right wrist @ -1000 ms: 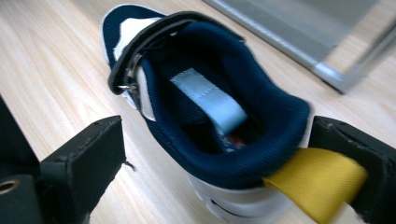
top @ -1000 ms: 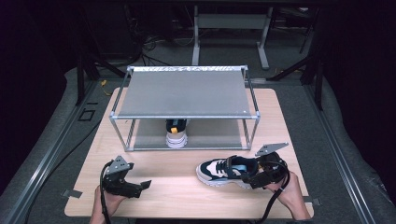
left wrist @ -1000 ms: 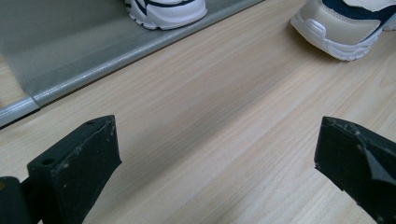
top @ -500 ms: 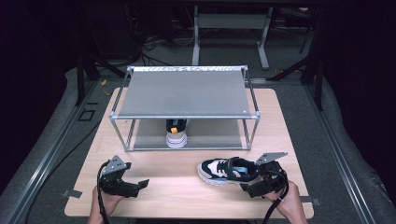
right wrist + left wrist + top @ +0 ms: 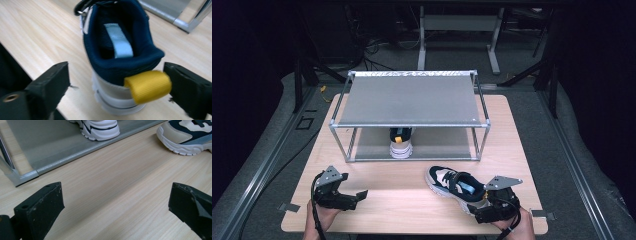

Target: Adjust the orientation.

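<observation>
While right gripper (image 5: 116, 85) gapes w/ jaws round sneaker (image 5: 117, 50) heel, unclenched, no brand legible.

A rack (image 5: 412, 100) stands at the counter's (image 5: 387, 200) back; one shoe (image 5: 401, 142) sits on its lower shelf, another shoe (image 5: 454, 186) lies before it, right.

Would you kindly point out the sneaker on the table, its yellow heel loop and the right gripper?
sneaker (image 5: 451, 183), high view, laced upper.
yellow heel loop (image 5: 148, 86), right gripper view, loop's front.
right gripper (image 5: 117, 90), right gripper view, between its open jaws.
</observation>
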